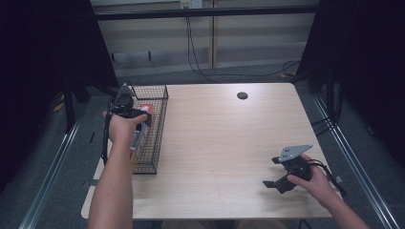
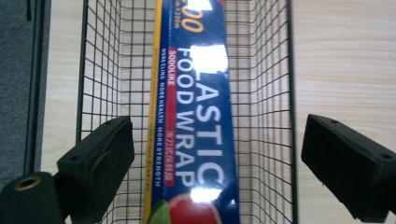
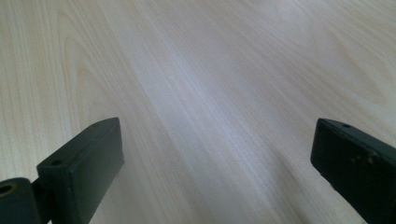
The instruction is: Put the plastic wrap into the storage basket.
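The left claw [image 1: 125, 109] hangs over the basket [image 1: 160, 125] at the table's [image 1: 224, 143] left edge. The box [image 1: 139, 138] lies in the basket under it, I think, though the hand covers much of it. The right claw [image 1: 277, 181] sits far off, low over bare wood.

In the left gripper view, the left claw [image 2: 217, 156] is wide apart, holding nothing. The box [image 2: 196, 116] lies below, between the jaws, in the basket [image 2: 275, 93].

In the right gripper view, the right claw [image 3: 215, 163] is wide apart with bare table [image 3: 210, 70] under it.
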The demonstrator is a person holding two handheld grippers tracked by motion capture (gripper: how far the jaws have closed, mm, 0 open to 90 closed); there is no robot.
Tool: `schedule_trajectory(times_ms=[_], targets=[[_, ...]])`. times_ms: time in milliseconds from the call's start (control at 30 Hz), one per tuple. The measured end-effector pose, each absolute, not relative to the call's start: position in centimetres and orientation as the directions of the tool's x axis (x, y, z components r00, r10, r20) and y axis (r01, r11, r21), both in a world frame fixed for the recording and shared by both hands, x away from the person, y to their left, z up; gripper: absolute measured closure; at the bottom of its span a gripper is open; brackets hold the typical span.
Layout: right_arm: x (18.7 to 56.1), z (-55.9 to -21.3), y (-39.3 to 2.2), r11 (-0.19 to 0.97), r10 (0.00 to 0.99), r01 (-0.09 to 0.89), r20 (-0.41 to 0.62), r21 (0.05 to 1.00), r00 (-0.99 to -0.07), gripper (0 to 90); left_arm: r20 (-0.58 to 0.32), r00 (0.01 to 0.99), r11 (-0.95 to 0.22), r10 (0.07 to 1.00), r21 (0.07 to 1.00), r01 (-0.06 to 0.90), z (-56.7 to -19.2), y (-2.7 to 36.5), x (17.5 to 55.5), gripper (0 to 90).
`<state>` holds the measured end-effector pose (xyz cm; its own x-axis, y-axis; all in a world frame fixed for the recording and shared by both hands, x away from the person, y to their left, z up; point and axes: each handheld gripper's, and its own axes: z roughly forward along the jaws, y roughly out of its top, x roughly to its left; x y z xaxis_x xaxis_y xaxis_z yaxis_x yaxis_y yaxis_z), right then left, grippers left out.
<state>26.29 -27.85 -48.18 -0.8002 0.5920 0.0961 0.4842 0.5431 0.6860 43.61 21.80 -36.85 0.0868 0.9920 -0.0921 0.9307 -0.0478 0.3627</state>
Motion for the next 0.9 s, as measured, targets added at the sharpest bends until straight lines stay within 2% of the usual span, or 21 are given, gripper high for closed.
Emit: schedule_trajectory(times_ms=[333,900], targets=[[26.3,-48.0,-28.1,0.537,0.599,0.481,0.088,0.693,-0.796,2.2,-0.168,0.129,-0.056,0.977,0.386,0.921,-35.9,20.4,42.9,9.7],[26.1,-48.0,-27.9,0.545,0.589,0.478,0.091,0.689,-0.803,2.2,-0.209,0.254,-0.141,0.944,0.438,0.888,-35.4,17.7,41.6,7.5]])
